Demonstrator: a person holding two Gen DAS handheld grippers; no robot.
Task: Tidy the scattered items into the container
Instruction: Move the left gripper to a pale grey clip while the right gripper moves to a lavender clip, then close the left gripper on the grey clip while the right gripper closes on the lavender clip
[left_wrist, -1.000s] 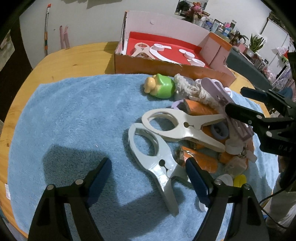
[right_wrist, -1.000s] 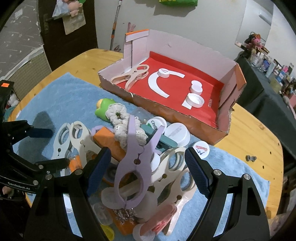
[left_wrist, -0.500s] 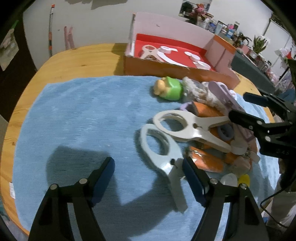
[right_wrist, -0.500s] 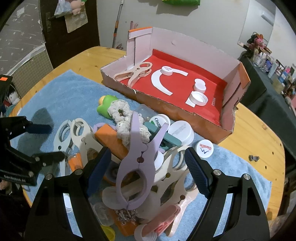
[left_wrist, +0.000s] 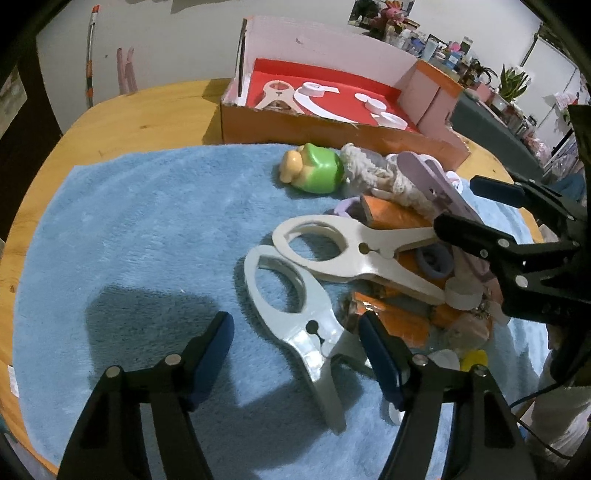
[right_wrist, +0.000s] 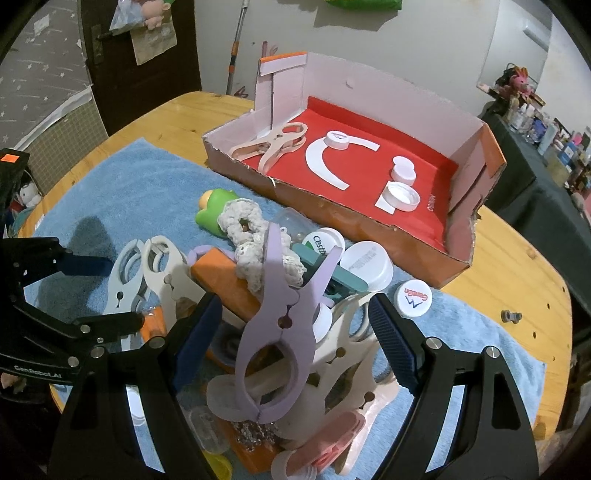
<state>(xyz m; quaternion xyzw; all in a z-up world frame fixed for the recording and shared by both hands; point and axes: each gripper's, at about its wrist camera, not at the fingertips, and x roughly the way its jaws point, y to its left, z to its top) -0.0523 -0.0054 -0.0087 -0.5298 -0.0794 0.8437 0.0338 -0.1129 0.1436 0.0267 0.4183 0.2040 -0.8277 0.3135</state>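
A pale grey clip (left_wrist: 295, 310) lies on the blue towel (left_wrist: 147, 229), between the fingers of my left gripper (left_wrist: 295, 332). Its jaws are closing, and the pads stand clear of the clip. A cream clip (left_wrist: 354, 251) rests just beyond, leaning on the pile. My right gripper (right_wrist: 291, 325) is open around an upright lilac clip (right_wrist: 280, 321) at the top of the pile, without touching it. The cardboard box (right_wrist: 332, 214) with a red floor stands behind and holds a pink clip (right_wrist: 273, 144) and white caps (right_wrist: 400, 192).
The pile also has a green toy (right_wrist: 210, 214), a crocheted piece (right_wrist: 251, 236), orange blocks (right_wrist: 225, 284), a teal clip (right_wrist: 332, 273) and several bottle caps (right_wrist: 412, 297). A small bolt (right_wrist: 511, 316) lies on the wooden table (right_wrist: 517, 266). The right gripper's fingers (left_wrist: 465, 232) reach in from the right.
The left gripper's fingers have drawn closer together around the pale grey clip, which now sits more centred between them. The right gripper and the lilac clip have stayed put.
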